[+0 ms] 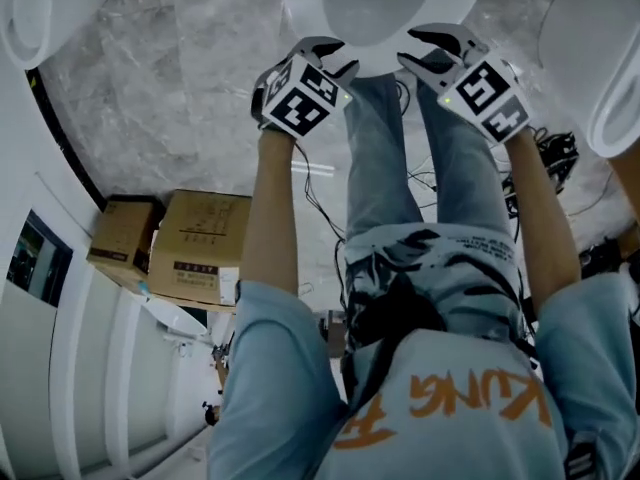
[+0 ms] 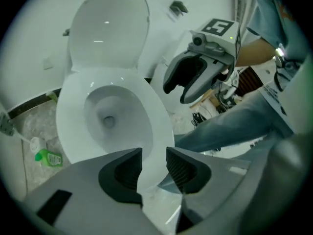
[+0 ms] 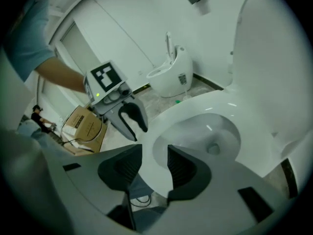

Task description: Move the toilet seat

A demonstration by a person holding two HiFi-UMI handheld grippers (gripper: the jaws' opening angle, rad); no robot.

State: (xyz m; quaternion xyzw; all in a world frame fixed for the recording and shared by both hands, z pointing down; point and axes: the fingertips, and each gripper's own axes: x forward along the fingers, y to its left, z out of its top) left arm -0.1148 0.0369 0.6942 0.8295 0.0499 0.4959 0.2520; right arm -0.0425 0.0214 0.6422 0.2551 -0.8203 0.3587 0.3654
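Note:
A white toilet stands in front of me with its lid [image 2: 107, 28] raised upright and its seat [image 2: 149, 106] lying flat on the bowl. In the head view the seat [image 1: 375, 53] is at the top centre, with my left gripper [image 1: 325, 58] and right gripper [image 1: 435, 53] at its front rim, one on each side. The left gripper [image 2: 154, 155] is open, and the seat's front edge shows in the gap without the pads pressing on it. My right gripper [image 3: 155, 153] is open too, with the seat's rim [image 3: 161, 131] just beyond its jaws.
Two cardboard boxes [image 1: 200, 248] sit on the marble floor to my left. Other white toilets stand at the right [image 1: 600, 58] and left [image 1: 40, 8]. Cables [image 1: 550, 153] lie by my right leg. A green bottle [image 2: 48, 157] lies beside the toilet base.

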